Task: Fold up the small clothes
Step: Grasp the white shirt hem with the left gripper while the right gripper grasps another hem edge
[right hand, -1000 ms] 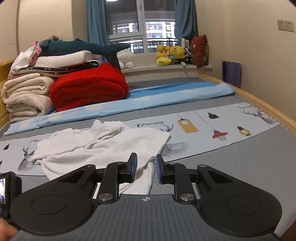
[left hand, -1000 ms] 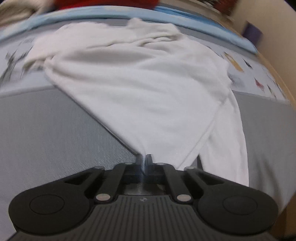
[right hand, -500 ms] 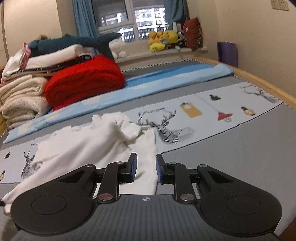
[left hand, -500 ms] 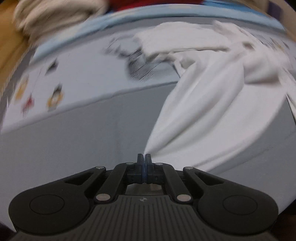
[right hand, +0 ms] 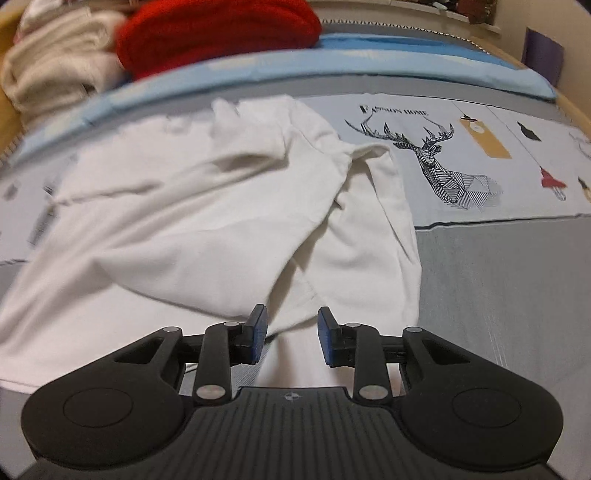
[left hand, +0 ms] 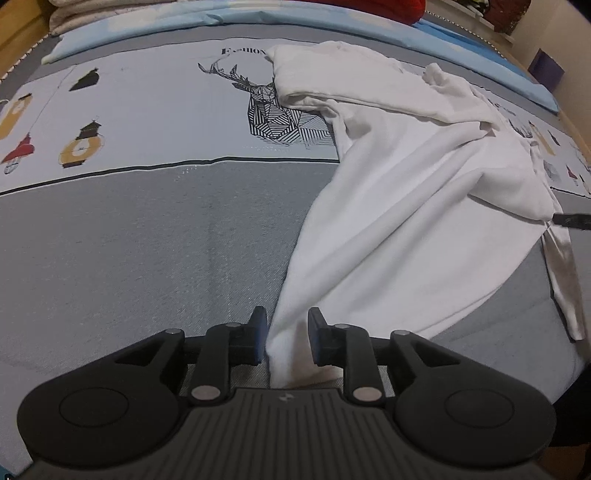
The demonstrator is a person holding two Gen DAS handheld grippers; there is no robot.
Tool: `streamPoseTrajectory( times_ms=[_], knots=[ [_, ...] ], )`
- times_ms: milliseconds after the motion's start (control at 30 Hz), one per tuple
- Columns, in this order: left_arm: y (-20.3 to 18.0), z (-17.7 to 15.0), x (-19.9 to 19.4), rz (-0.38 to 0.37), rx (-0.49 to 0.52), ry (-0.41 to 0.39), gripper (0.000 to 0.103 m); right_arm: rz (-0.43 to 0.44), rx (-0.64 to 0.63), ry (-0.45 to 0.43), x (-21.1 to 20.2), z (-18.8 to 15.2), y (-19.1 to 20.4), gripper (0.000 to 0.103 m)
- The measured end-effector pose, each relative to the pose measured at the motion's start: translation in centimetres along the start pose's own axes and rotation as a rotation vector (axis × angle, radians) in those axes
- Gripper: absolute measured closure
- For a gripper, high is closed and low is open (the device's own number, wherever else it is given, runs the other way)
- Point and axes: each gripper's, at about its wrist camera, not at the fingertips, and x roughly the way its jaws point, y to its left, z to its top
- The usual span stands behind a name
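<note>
A white garment (left hand: 406,206) lies crumpled and partly spread on the grey bed cover (left hand: 147,258). One drawn-out corner of it reaches back between the fingers of my left gripper (left hand: 286,334), whose jaws are opening; the pads stand off the cloth. In the right wrist view the same garment (right hand: 184,221) fills the left and middle. My right gripper (right hand: 291,334) hovers low over its near edge, pointing down. Its jaws are opening, with white cloth showing beneath the gap and nothing pinched.
A printed band with a deer (right hand: 443,166) and lanterns crosses the bed behind the garment. Beyond it lie a light blue sheet (right hand: 406,62), a red blanket (right hand: 218,33) and cream folded blankets (right hand: 55,66). A wooden bed edge (left hand: 22,29) shows at the far left.
My left gripper dragged a corner of the garment sideways across the bed, then opened off it. My right gripper dropped and tilted down over the garment, and its jaws widened.
</note>
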Motion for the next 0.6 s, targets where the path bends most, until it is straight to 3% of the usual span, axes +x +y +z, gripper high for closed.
streamPoseTrajectory(
  times_ms=[133, 267, 333, 400, 533, 600],
  knots=[
    [0.0, 0.3, 0.8, -0.012, 0.020, 0.023, 0.076, -0.107, -0.009, 0.095, 2.8, -0.2, -0.6, 0.069],
    [-0.1, 0.8, 2.0, -0.005, 0.037, 0.057, 0.073, -0.179, -0.067, 0.113, 3.2, -0.7, -1.5, 0.048],
    [-0.3, 1.3, 2.3, -0.011, 0.036, 0.058, 0.073, -0.166, -0.070, 0.111, 3.1, -0.8, -2.1, 0.055],
    [-0.5, 1.7, 2.7, -0.011, 0.034, 0.057, 0.073, -0.127, -0.064, 0.107, 2.9, -0.6, -2.6, 0.101],
    [-1.0, 2.3, 3.2, -0.001, 0.035, 0.062, 0.073, -0.118, -0.032, 0.100, 2.6, 0.1, -4.4, 0.103],
    [-1.1, 2.7, 3.4, -0.001, 0.024, 0.061, 0.073, -0.190, -0.015, 0.059, 2.1, 1.0, -6.3, 0.103]
  ],
)
